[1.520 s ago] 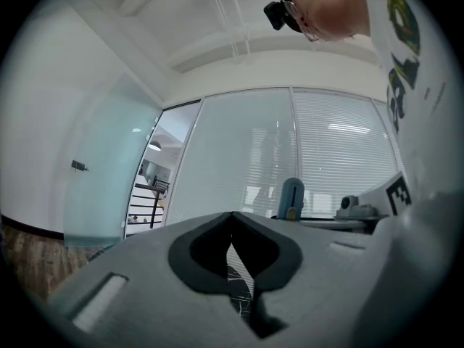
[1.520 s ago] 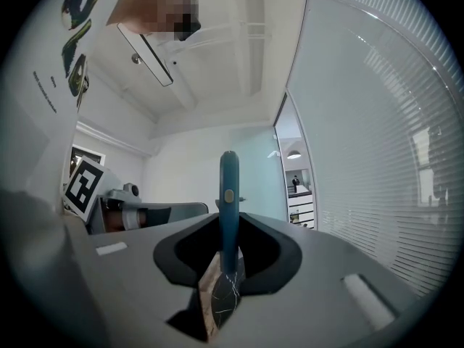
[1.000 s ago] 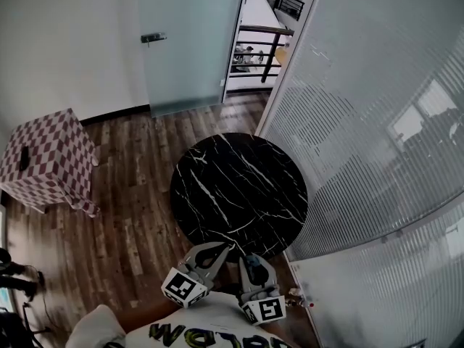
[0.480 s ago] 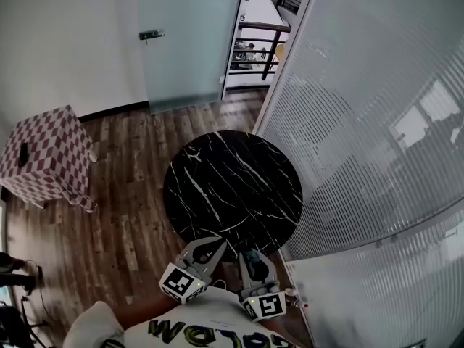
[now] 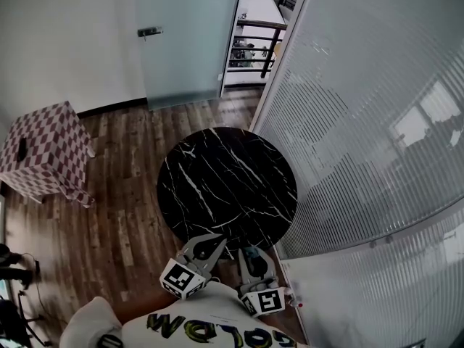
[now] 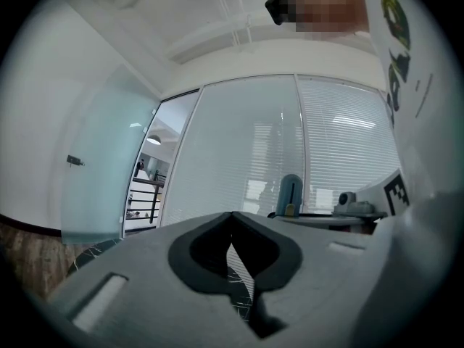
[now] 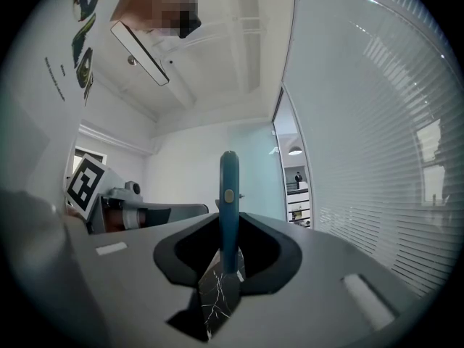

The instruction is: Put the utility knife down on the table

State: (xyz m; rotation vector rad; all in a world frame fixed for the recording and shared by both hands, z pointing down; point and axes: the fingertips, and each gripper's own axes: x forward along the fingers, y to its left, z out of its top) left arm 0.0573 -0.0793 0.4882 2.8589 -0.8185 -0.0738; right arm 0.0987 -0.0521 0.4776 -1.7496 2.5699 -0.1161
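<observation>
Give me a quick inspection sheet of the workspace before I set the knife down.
Surface: round black marble table, nothing on it.
Job's things: blue utility knife, upright in the right gripper, not yet on the table.
Clutter: checkered box on the floor, apart from the table.
Grippers: right gripper shut on the utility knife; left gripper shut, empty; both by the table's near edge.
Cables: nothing seen.
Surroundings: wood floor, frosted glass door, glass wall with blinds.
</observation>
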